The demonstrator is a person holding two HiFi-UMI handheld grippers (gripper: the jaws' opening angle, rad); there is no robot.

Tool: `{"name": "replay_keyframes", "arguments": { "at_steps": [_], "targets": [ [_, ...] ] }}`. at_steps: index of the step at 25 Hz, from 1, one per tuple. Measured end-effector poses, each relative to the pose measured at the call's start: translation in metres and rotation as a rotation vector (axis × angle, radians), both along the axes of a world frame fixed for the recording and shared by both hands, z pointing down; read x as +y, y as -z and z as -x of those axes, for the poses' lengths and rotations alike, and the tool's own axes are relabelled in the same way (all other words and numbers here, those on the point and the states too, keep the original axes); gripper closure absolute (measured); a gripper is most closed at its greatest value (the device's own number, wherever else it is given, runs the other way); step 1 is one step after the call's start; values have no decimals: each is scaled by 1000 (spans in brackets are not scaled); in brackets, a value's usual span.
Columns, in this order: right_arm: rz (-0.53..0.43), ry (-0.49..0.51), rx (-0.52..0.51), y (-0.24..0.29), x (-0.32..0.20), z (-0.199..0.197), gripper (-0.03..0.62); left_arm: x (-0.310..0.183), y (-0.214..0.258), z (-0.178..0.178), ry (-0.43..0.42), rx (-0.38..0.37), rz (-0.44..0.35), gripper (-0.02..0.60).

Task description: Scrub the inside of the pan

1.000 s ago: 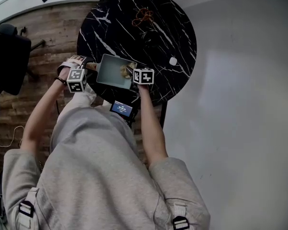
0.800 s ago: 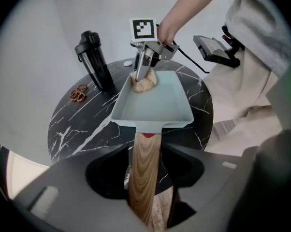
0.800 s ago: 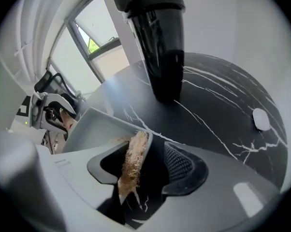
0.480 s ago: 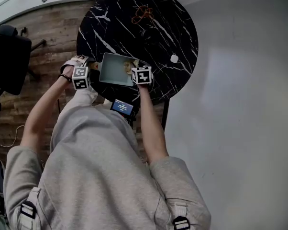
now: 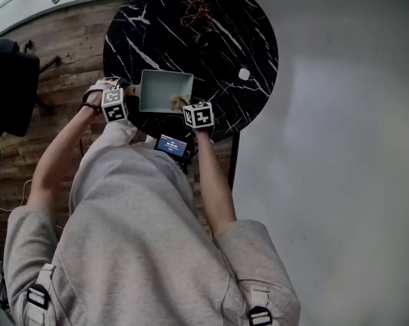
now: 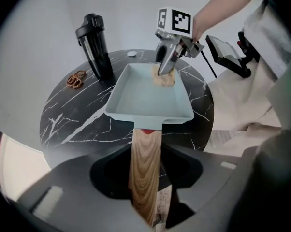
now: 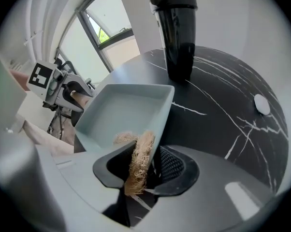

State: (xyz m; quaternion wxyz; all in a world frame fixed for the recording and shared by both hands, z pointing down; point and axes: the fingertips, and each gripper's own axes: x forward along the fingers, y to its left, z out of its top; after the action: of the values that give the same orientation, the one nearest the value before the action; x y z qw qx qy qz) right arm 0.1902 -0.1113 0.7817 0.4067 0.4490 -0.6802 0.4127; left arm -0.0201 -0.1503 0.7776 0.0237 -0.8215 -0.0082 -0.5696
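At the left of the head view, the left gripper [image 5: 125, 95] is clamped on the wooden handle [image 6: 145, 166] of the pale rectangular pan [image 5: 165, 90]. The handle runs straight between its jaws. The pan lies over the lower left part of the round black marble table [image 5: 218, 46]; whether it sits flat there cannot be told.

In the pan's lower right corner, the right gripper [image 5: 186, 106] holds a fibrous scrubber [image 7: 138, 161] against the inside. Its jaws are closing on the scrubber, which stands pinched between them.

The risks, as I judge them:
- The scrubber is soft and the grip on it is not yet settled, so a hard stroke could drag it out of the jaws.
- Pressing down in that corner, far from the handle, could twist the pan in the left grip.
- A long push toward the top of the frame could reach the black shaker bottle [image 6: 94, 45].
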Motion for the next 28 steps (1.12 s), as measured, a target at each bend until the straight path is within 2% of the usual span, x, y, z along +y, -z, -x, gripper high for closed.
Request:
{"name": "replay_keyframes", "arguments": {
  "at_steps": [3, 6, 8, 11, 13, 17, 19, 21, 23, 25, 28],
  "targets": [
    [19, -14, -1, -1, 4, -1, 459, 1, 0, -1, 6, -17, 26, 408],
    [16, 12, 9, 0, 0, 0, 440, 3, 0, 0, -5, -17, 13, 408],
    [-60, 46, 57, 15, -9, -8, 362, 2, -1, 0, -35, -18, -21, 408],
    [-227, 132, 121, 49, -22, -22, 358, 0, -1, -2, -55, -12, -46, 408],
    [-313, 237, 143, 69, -26, -21, 358, 0, 0, -1, -52, -6, -48, 408],
    [-345, 484, 121, 78, -18, 6, 332, 0, -1, 0, -45, -6, -49, 408],
    [-359, 668, 94, 79, -4, 28, 327, 1, -1, 0, -45, -10, -47, 408],
    [-321, 900, 66, 71, 19, 51, 301, 1, -1, 0, -50, -13, -48, 408],
    [-245, 1068, 67, 54, 35, 62, 266, 0, -1, 0, -54, -15, -50, 408],
    [-158, 1173, 98, 34, 42, 62, 216, -1, -1, 0, -51, -17, -49, 408],
    [-67, 1269, 174, 8, 51, 54, 226, 1, -2, -1, -33, -11, -41, 408]
  ]
}}
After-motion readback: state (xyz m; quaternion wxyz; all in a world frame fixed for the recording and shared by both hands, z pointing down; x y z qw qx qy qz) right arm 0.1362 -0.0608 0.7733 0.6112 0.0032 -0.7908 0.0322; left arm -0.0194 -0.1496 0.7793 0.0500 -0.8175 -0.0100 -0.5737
